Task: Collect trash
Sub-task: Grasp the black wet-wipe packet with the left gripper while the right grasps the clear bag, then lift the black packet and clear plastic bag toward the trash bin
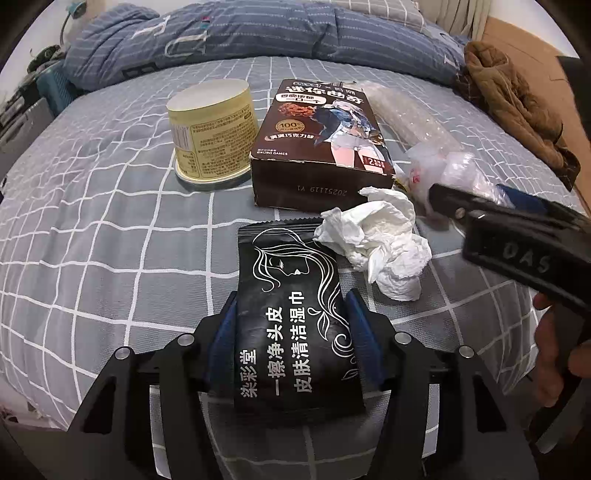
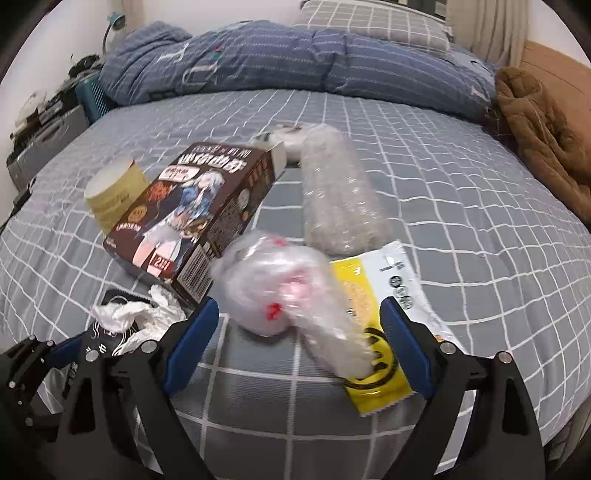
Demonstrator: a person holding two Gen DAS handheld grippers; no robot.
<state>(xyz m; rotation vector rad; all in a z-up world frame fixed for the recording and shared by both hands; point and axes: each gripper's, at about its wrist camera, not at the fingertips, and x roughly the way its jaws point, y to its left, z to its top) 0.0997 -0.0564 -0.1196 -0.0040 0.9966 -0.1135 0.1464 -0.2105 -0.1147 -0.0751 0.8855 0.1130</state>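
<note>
My left gripper (image 1: pixel 291 297) is shut on a black wet-wipe packet (image 1: pixel 291 306); its blue pads press the packet's two long edges. A crumpled white tissue (image 1: pixel 373 240) lies just right of the packet. In the right wrist view my right gripper (image 2: pixel 299 306) stands open around a crumpled clear plastic bag (image 2: pixel 273 291), its pads clear of the bag. Under the bag lies a yellow and white snack wrapper (image 2: pixel 384 291). Behind are a brown snack box (image 1: pixel 321 140), an upturned yellow tub (image 1: pixel 214 129) and a roll of bubble wrap (image 2: pixel 340 195).
Everything lies on a bed with a grey checked sheet (image 1: pixel 110 206). A blue striped duvet (image 1: pixel 240 33) is bunched along the far side, a brown coat (image 1: pixel 517 103) at the far right. A blue crate (image 2: pixel 94 96) and clutter stand beyond the bed's left edge.
</note>
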